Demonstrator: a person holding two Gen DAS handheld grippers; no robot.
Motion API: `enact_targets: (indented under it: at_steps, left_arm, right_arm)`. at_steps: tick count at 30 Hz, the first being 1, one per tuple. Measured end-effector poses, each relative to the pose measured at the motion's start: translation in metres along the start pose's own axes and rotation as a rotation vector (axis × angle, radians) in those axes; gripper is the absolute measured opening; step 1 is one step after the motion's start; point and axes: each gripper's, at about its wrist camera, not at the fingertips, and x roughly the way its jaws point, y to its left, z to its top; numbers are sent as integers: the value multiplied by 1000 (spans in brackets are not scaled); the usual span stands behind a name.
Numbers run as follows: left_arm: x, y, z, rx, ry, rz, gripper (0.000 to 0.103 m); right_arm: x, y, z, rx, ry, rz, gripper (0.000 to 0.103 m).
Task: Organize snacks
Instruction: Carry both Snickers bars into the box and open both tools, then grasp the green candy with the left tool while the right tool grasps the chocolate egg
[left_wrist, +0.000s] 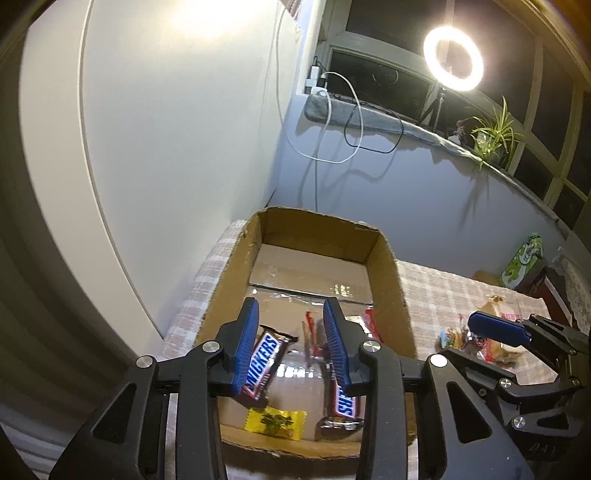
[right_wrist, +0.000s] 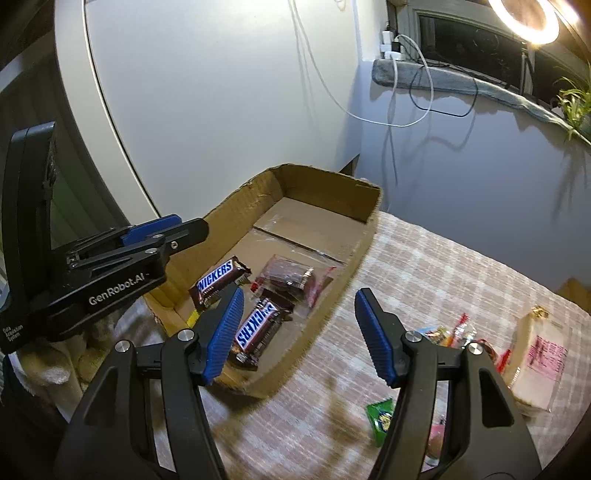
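Observation:
An open cardboard box (left_wrist: 388, 266) (right_wrist: 354, 254) lies on a checked cloth. In it are two Snickers bars (left_wrist: 264, 360) (left_wrist: 343, 404) (right_wrist: 218, 280) (right_wrist: 256, 328), a clear-wrapped brown snack (right_wrist: 290, 277) and a yellow packet (left_wrist: 277, 421). My left gripper (left_wrist: 291, 343) is open and empty, hovering over the box's near end. My right gripper (right_wrist: 299, 332) is open and empty, above the box's right wall and the cloth. More snacks lie on the cloth to the right: colourful candies (right_wrist: 448, 334), a pale wrapped cake (right_wrist: 537, 360) and a green packet (right_wrist: 380, 417).
The checked cloth (right_wrist: 443, 266) covers the table. A white wall and a curved white panel stand behind the box. A green carton (left_wrist: 524, 262) stands at the far right. A ring light (left_wrist: 453, 58), cables and a plant are on the window sill.

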Motion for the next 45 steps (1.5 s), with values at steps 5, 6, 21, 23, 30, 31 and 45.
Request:
enact_targets:
  at_steps: [5, 6, 21, 23, 30, 31, 45]
  left_arm:
    - [-9, -16, -3, 14, -10, -22, 36]
    - [-11, -19, -4, 15, -12, -29, 39]
    - [-35, -81, -24, 87, 0, -156, 56]
    - [-35, -90, -30, 100, 12, -177, 56]
    - [-24, -120, -54, 138, 89, -242, 56]
    - [-21, -125, -59, 149, 105, -248, 56]
    - [31, -148, -100, 155, 318, -284, 42]
  right_arm:
    - [-17, -22, -9, 40, -23, -16, 76]
    - [-21, -27, -11, 49, -27, -18, 76]
    - [-79, -120, -56, 149, -34, -181, 90]
    - [-84, -132, -64, 159, -18, -197, 90]
    - [-98, -167, -98, 205, 29, -212, 90]
    - [-99, -167, -102, 200, 33, -197, 90]
    - [-56, -139, -131, 107, 144, 29, 53]
